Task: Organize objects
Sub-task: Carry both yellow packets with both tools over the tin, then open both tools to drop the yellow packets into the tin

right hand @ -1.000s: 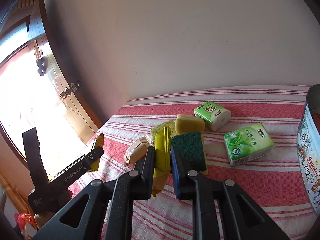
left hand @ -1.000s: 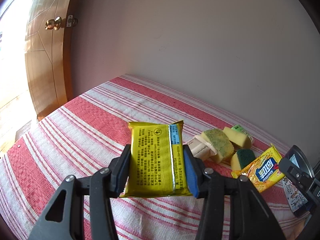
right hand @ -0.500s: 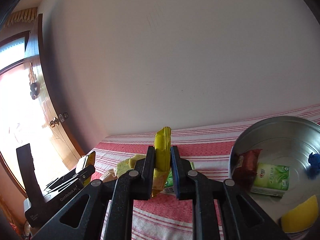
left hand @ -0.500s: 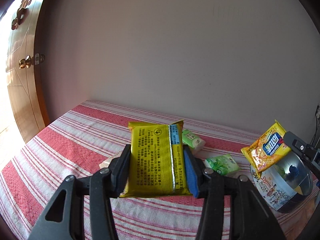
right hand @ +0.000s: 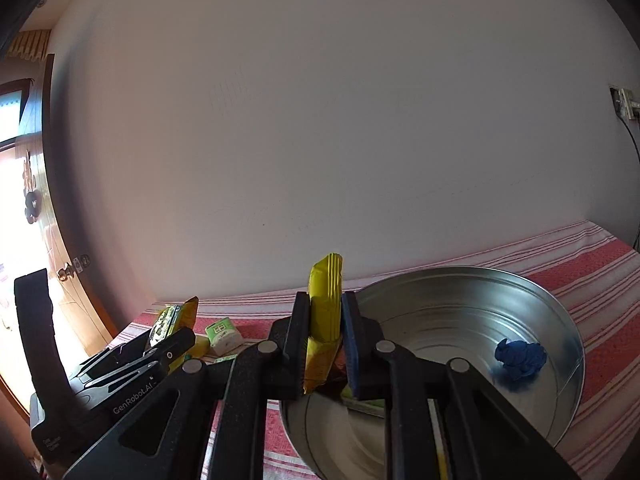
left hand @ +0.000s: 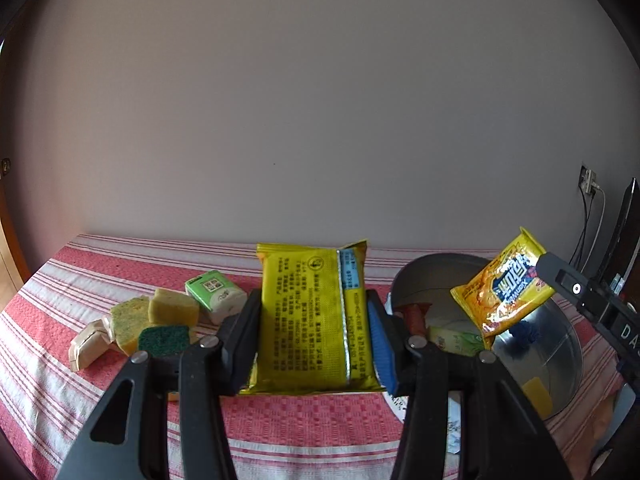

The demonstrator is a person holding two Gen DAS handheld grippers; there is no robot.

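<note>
My left gripper (left hand: 314, 340) is shut on a yellow snack packet (left hand: 312, 316), held flat-on above the striped tablecloth (left hand: 300, 428). My right gripper (right hand: 324, 344) is shut on an orange-yellow snack packet (right hand: 325, 312), seen edge-on at the near rim of a round metal tin (right hand: 520, 300). In the left wrist view that packet (left hand: 506, 288) hangs over the tin (left hand: 560, 340), held by the right gripper's fingers (left hand: 576, 292). The tin holds a green tissue pack (left hand: 456, 340), a blue crumpled thing (right hand: 520, 360), a reddish packet (left hand: 414, 314) and a yellow piece (left hand: 538, 396).
On the cloth at the left lie sponges (left hand: 164, 320), a green-white tissue pack (left hand: 216, 292) and a beige pack (left hand: 86, 346). A wall stands close behind the table. A wooden door (right hand: 60, 280) is at the far left. Cables and a socket (left hand: 588, 184) are at the right.
Both grippers have swung right with their packets. The right packet has gone from above the sponges to over the tin. The door has left the left wrist view.
</note>
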